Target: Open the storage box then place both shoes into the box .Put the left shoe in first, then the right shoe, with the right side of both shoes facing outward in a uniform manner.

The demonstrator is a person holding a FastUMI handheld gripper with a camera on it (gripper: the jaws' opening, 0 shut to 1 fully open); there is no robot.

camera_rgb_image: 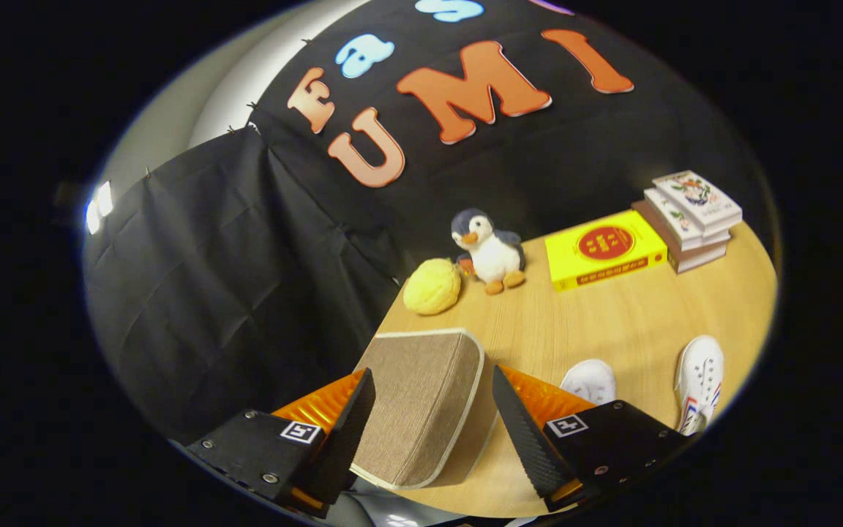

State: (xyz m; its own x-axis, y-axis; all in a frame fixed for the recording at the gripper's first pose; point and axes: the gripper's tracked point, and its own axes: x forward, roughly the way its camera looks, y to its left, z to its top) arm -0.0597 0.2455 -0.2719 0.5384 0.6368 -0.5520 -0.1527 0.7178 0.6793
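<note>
We see gripper [432, 410] fingers apart, storage box [421, 402] between them, lid closed, no finger pressing on it. Box sits at table [612, 322] left edge. Two white shoes [699, 380] lie beyond right finger, apart from box. Toward table's far edge: yellow plush [432, 287], penguin toy [491, 252], yellow book [604, 249], book stack [688, 216].

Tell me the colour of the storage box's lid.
Brownish-tan woven fabric with pale cream edging, seen in the gripper view: the storage box sits between the open hand-held gripper fingers.
</note>
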